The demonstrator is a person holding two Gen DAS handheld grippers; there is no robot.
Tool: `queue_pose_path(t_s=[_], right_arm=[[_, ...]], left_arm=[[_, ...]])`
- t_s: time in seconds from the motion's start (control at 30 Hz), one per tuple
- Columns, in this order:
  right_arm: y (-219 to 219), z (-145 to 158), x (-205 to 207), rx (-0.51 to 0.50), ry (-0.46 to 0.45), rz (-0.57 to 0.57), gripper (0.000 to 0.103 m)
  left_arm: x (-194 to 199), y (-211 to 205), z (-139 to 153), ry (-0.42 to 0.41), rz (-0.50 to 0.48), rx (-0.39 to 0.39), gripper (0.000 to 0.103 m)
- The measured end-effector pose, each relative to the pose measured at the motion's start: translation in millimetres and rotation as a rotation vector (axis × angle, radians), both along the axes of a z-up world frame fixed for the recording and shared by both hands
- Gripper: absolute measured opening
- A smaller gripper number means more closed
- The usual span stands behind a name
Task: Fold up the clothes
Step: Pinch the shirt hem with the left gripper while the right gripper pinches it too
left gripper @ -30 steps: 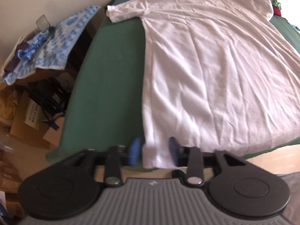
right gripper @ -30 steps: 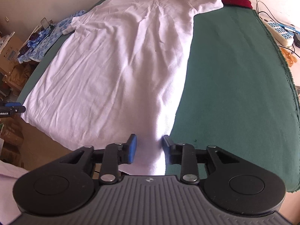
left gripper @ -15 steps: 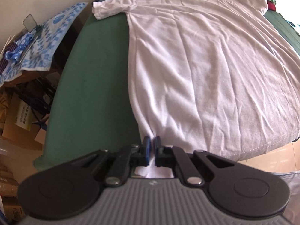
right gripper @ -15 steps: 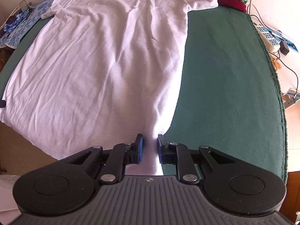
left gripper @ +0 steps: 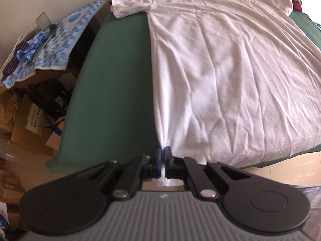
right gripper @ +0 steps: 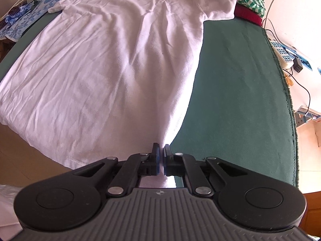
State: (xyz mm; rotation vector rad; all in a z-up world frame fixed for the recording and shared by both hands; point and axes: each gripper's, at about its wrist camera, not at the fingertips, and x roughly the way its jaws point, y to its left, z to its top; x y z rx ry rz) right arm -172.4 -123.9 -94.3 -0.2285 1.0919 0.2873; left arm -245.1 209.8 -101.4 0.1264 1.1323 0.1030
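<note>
Both my tongs, left (left gripper: 163,157) and right (right gripper: 161,156), pinch the near hem corners of the white T-shirt (left gripper: 230,70), which lies flat on the green tabletop (left gripper: 118,92), its length running straight ahead toward the collar at the far edge.

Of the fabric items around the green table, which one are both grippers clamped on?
The white T-shirt spread flat across the table: each gripper pinches a bottom hem corner. The blue patterned cloth and the green-striped and red garments lie untouched at the edges.
</note>
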Motion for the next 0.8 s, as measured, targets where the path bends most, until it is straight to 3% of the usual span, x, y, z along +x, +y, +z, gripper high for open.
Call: queue_pose_path(t_s=[0.47, 0.8], right_arm=[[-7.1, 1.4, -7.8, -0.004, 0.003, 0.003, 0.003], [-16.5, 14.6, -10.2, 0.045, 0.011, -0.019, 0.002]], left_arm=[[-17.7, -2.0, 3.9, 0.004, 0.031, -0.018, 0.0], [-25.8, -1.0, 32.6, -0.027, 0.041, -0.046, 0.0]])
